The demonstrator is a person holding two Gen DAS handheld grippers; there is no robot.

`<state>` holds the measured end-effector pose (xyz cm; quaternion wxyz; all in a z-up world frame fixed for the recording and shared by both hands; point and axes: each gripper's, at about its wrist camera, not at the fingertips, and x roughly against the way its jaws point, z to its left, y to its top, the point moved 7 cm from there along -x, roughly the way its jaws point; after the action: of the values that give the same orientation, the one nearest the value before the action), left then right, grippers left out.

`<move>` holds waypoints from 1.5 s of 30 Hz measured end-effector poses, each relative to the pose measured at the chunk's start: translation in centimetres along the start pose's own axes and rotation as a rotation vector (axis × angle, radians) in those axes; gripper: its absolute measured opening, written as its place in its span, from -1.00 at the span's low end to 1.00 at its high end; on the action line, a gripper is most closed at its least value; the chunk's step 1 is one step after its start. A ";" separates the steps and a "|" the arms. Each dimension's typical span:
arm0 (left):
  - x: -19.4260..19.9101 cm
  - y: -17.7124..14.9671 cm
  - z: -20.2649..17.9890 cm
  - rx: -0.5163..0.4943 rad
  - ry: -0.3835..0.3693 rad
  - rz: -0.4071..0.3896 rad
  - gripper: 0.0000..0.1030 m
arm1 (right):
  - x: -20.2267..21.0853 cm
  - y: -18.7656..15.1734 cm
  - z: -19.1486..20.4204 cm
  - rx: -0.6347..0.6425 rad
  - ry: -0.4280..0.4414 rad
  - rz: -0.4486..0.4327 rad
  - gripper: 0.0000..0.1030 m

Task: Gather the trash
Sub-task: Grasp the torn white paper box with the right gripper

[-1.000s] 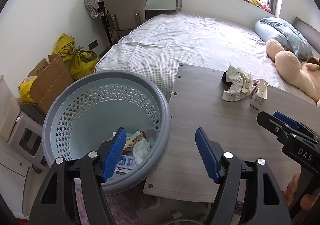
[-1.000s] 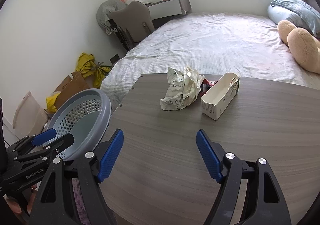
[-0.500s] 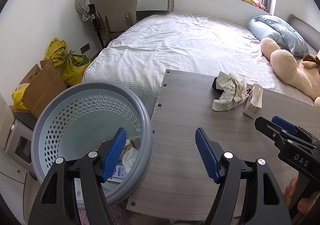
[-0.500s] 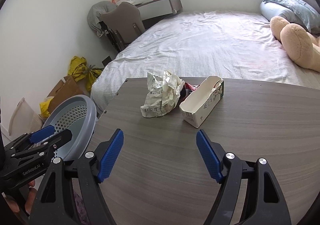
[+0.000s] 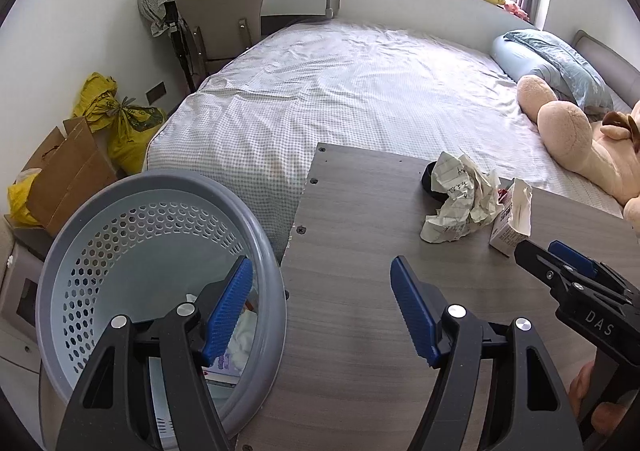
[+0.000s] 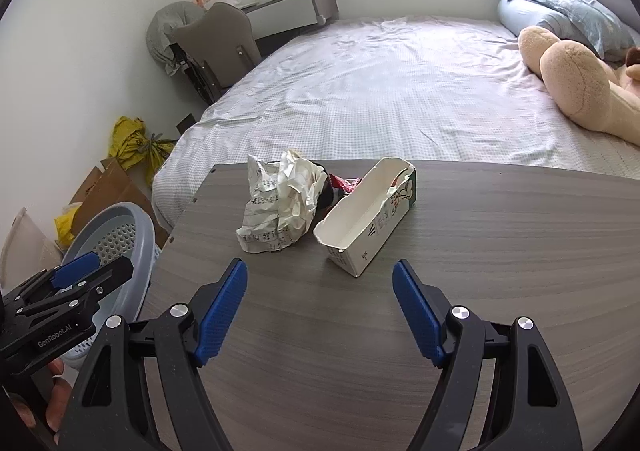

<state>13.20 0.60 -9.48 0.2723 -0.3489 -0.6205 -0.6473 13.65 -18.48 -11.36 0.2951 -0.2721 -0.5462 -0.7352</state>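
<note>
While we hold both grippers empty and spread wide, the right gripper (image 6: 320, 307) faces the trash ahead of its jaws: the torn carton (image 6: 366, 221) lies just beyond them, the crumpled paper (image 6: 282, 207) touching its left side. Our left gripper (image 5: 320, 311) straddles the basket (image 5: 262, 271) rim, keeping the bin close for drops. A red wrapper (image 6: 344, 183) and something dark hide behind the paper; nothing blocks the table (image 6: 500, 251) between.
</note>
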 end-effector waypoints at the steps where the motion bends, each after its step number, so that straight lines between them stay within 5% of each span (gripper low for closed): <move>1: -0.1 0.0 0.0 0.000 -0.003 0.001 0.33 | -0.3 0.2 -0.2 -0.007 -0.006 0.002 0.43; 12: -1.2 0.2 -0.6 -0.013 -0.019 0.017 0.33 | -3.0 1.4 -1.9 -0.055 -0.079 0.031 0.43; 24: -1.6 0.3 -1.8 -0.033 -0.036 0.023 0.33 | -0.9 0.5 -6.6 -0.102 -0.176 0.023 0.43; 35: -1.3 0.2 -3.4 -0.063 -0.043 0.023 0.33 | -2.6 2.2 -5.8 -0.051 -0.109 0.039 0.42; 45: -1.8 0.2 -4.0 -0.058 -0.049 0.044 0.33 | -4.3 2.4 -5.2 0.025 -0.134 0.067 0.05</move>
<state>14.02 -3.57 -10.73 0.2610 -0.3863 -0.6001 -0.6500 17.89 -23.48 -14.24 0.2857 -0.3354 -0.5644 -0.6981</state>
